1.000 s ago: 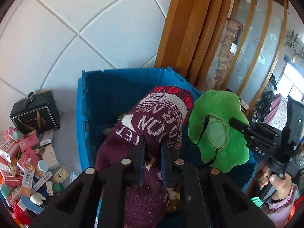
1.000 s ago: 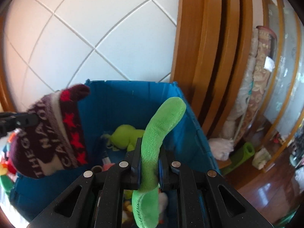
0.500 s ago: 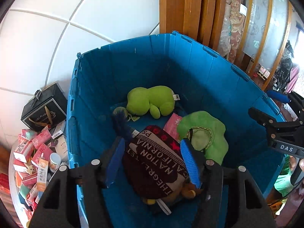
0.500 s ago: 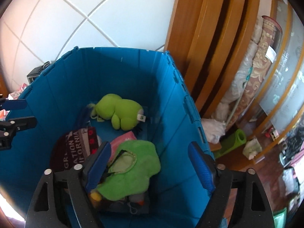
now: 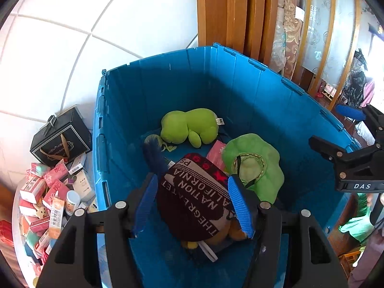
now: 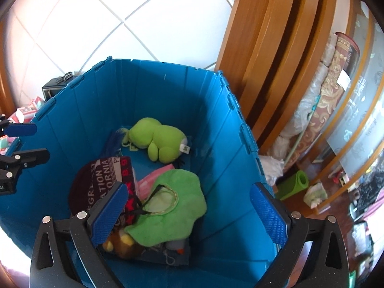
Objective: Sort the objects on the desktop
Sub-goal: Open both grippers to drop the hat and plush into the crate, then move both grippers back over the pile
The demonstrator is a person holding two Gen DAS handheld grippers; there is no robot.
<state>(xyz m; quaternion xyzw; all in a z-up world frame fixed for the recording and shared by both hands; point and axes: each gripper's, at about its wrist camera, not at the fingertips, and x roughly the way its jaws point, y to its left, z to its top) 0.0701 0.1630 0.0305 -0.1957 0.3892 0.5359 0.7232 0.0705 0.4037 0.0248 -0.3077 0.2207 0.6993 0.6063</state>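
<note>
- Plainly, our left gripper [image 5: 193,204] stands part open above the knitted hat [image 5: 194,196], nothing pinched; our right gripper [image 6: 192,213] is opening wide over the green plush leaf [image 6: 172,206], nothing between its pads
- Both lie loose inside the blue crate [image 5: 264,96], beside a green plush toy [image 5: 189,127]
- We judge them soft, light, floppy; best pinched at a thick fold
- A brown toy [image 6: 120,242] is half buried; the boxes [image 5: 48,192] outside blur together
</note>
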